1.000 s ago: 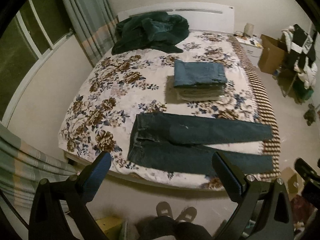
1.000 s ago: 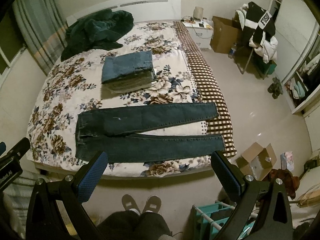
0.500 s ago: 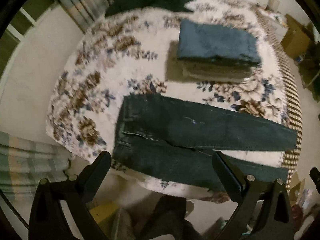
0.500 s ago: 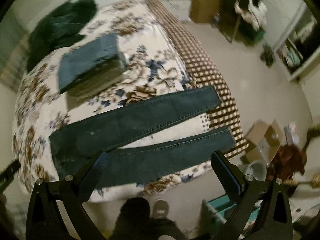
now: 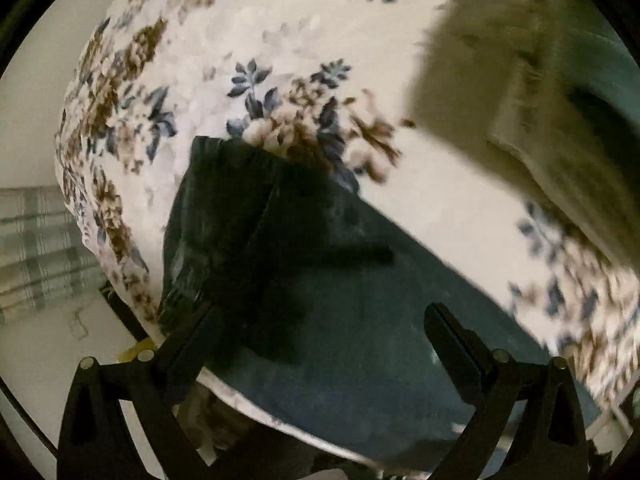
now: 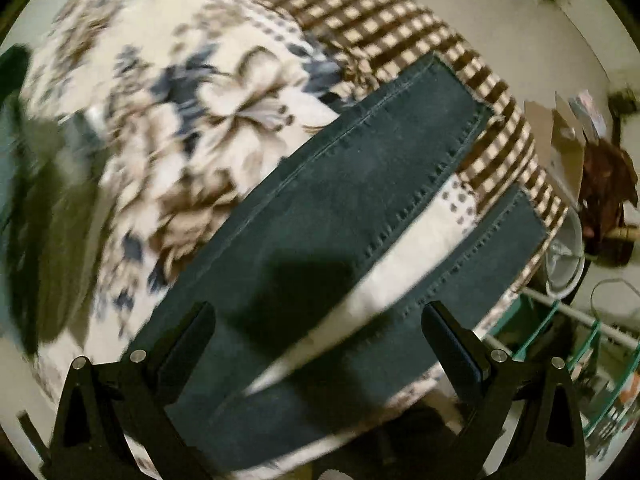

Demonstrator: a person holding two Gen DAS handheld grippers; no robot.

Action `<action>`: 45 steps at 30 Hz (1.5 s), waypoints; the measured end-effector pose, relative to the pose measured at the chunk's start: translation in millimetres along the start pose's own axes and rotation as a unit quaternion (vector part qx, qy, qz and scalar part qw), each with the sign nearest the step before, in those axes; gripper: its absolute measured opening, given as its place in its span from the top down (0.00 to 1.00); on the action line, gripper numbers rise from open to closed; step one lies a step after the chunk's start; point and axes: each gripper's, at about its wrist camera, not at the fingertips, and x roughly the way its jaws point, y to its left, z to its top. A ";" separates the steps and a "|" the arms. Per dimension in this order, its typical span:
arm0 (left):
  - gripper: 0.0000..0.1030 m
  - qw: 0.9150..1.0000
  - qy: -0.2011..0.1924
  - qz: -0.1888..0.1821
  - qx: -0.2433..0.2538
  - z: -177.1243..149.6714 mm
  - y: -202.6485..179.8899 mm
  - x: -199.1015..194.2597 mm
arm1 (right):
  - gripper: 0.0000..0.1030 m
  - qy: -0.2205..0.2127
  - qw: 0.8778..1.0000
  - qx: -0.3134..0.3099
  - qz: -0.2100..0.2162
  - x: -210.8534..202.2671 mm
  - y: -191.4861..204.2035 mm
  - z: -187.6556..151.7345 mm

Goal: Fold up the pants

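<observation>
Dark blue jeans lie flat on the floral bedspread, legs apart. In the left wrist view I see the waist end; my left gripper hovers open just above it, its shadow on the denim. In the right wrist view I see the two leg ends, the far leg and the near leg, with a strip of bedspread between. My right gripper is open above the lower legs, holding nothing.
A stack of folded clothes sits on the bed behind the jeans. The checked bed border drops to the floor. A cardboard box and a green rack stand beside the bed.
Both grippers have come down and forward, close over the jeans: the left toward the waist, the right toward the leg ends. Both stay open. The jeans have not moved.
</observation>
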 end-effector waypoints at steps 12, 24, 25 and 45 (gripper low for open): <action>0.02 0.991 0.072 0.000 -0.109 78.4 10.1 86.1 | 0.00 0.049 0.995 0.089 -0.016 112.2 12.6 80.0; 0.91 0.989 -0.043 -0.063 -0.128 59.3 39.5 52.8 | 0.82 0.028 0.996 0.088 0.006 136.8 18.0 78.8; 0.91 0.988 -0.054 -0.070 -0.128 54.7 43.5 46.7 | 0.90 0.025 0.996 0.086 0.012 131.5 18.9 75.0; 0.92 0.957 -0.173 -0.200 -0.119 -138.6 181.8 8.7 | 0.95 -0.100 0.976 0.016 0.195 -12.1 -127.3 -39.5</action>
